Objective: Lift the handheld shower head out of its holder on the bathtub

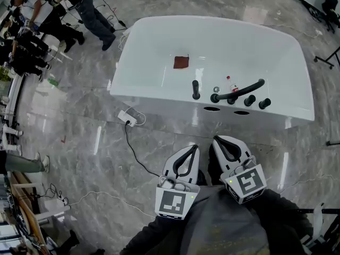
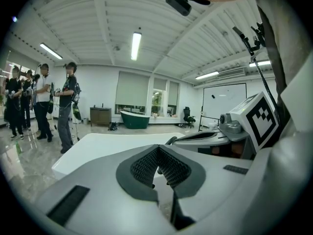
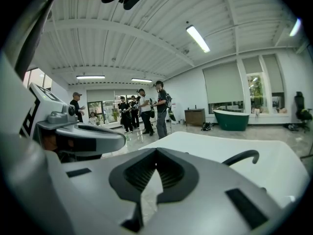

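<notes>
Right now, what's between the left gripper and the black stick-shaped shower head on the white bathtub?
Head view: just grey marble floor, then the front wall of the white bathtub.

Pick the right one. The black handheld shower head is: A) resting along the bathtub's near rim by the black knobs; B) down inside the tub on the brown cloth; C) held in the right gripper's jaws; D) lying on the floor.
A: the shower head lies on the bathtub near rim beside the knobs, untouched.

Brown square [image 1: 181,61], white power strip [image 1: 127,118], several bystanders [image 2: 66,104]
</notes>
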Tool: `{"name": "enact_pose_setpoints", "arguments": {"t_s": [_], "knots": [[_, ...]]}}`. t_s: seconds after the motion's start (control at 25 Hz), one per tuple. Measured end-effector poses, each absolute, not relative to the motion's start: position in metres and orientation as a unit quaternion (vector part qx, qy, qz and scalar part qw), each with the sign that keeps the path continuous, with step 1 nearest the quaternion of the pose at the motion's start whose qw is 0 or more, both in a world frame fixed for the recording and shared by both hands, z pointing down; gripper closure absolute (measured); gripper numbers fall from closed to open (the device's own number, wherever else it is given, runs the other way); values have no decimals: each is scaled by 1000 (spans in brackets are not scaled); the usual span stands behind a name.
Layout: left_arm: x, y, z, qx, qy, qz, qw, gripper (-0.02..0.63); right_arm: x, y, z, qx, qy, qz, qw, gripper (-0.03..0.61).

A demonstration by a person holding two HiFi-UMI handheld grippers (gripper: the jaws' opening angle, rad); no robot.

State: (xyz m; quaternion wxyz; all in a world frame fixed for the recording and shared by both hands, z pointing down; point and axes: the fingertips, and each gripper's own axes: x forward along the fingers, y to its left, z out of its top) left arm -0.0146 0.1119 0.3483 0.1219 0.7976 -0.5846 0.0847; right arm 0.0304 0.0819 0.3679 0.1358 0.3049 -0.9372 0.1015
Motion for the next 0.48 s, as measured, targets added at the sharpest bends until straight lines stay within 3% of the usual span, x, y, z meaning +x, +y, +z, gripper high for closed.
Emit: {"name": "enact_pose_setpoints", "arguments": {"t_s": [0.48], "knots": [[-5,42,356,789,-588,115,136,612,37,8,376,294,-940,120,125,574]]}}
